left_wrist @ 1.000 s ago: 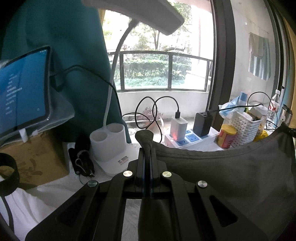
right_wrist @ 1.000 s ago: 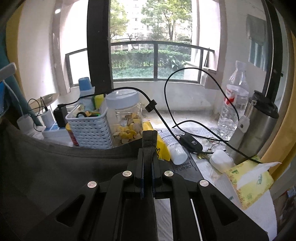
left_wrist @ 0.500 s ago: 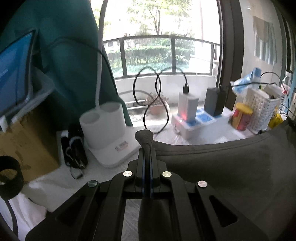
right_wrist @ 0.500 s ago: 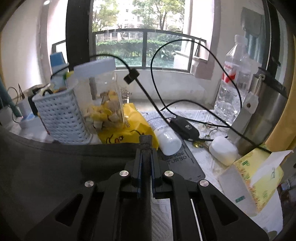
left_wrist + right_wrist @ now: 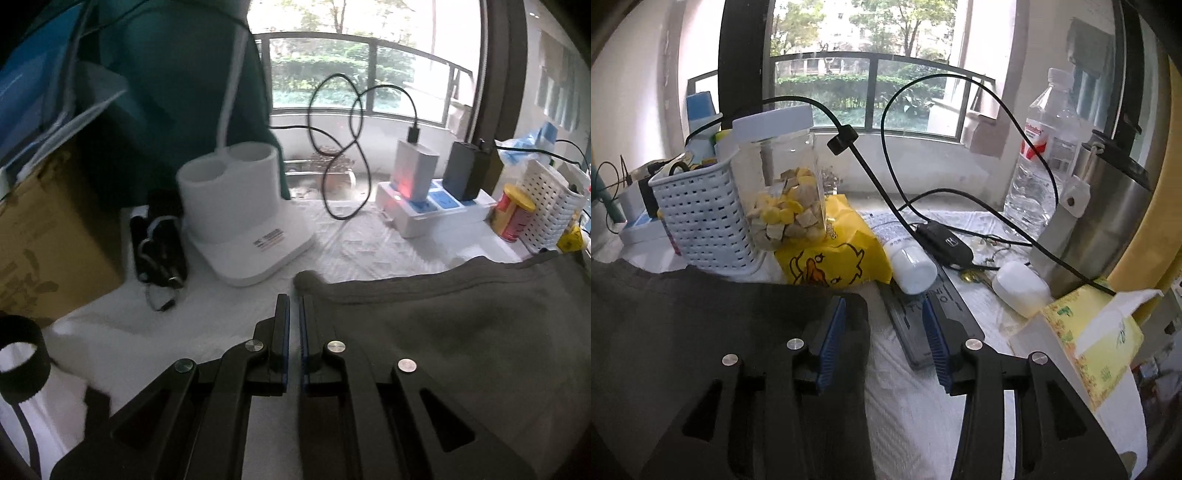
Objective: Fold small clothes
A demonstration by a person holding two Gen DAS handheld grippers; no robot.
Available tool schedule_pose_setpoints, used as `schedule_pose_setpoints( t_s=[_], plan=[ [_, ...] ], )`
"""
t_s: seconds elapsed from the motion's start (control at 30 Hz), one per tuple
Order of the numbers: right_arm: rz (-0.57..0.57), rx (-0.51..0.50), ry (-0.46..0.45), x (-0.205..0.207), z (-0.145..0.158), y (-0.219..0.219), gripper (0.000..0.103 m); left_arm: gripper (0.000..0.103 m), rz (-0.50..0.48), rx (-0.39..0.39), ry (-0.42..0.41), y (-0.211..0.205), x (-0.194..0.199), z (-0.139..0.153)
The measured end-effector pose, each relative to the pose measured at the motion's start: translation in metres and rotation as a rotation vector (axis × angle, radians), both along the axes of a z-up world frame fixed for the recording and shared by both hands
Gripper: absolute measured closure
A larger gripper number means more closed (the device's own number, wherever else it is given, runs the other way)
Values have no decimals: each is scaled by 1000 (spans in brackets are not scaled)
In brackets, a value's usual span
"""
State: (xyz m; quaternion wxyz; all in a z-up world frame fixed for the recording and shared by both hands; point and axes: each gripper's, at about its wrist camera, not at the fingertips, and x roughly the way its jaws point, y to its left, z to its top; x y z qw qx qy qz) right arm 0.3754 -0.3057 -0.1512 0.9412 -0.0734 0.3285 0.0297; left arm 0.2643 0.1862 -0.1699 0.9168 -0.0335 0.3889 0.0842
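While the grey garment [image 5: 461,332] is lying flat on the white table cover [image 5: 351,251], its hemmed far edge is running from a rounded corner near the left gripper [image 5: 293,306] across toward the white basket [image 5: 550,206]; left gripper: jaws parted by a narrow slit, nothing between them, tips sitting just beside that corner, the right finger [image 5: 310,332] overlapping the cloth; right gripper [image 5: 882,317]: jaws standing wide apart, released, the left finger [image 5: 831,332] lying over the garment's dark right edge [image 5: 738,325], the right finger over a grey flat case [image 5: 916,332].

Left side: white lamp base [image 5: 243,218] standing close beyond the corner; black strap bundle [image 5: 159,240] and cardboard box [image 5: 48,236] crowding further left; power strip [image 5: 432,206] with chargers sitting behind; a bare strip of cover showing between lamp base and garment edge.

Right side: yellow snack bag [image 5: 831,251], snack jar [image 5: 783,184], white tube [image 5: 908,258], car key [image 5: 945,243], tissue box [image 5: 1089,343], water bottle [image 5: 1041,158] and steel flask [image 5: 1100,221] pressing in near the far edge; bare cover showing between the right jaws.
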Motion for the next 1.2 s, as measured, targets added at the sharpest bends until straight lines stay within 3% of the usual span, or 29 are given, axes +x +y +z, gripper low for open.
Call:
schedule_pose_setpoints(
  t_s=[0.33, 0.83, 1.2],
  plan=[
    [-19, 17, 16, -35, 6, -14, 57, 99, 6, -31, 18, 4, -38, 7],
    [-34, 86, 1, -123, 21, -36, 57, 98, -16, -84, -3, -20, -113, 21],
    [-65, 138, 23, -186, 12, -52, 57, 98, -76, -183, 20, -42, -171, 18]
  ],
)
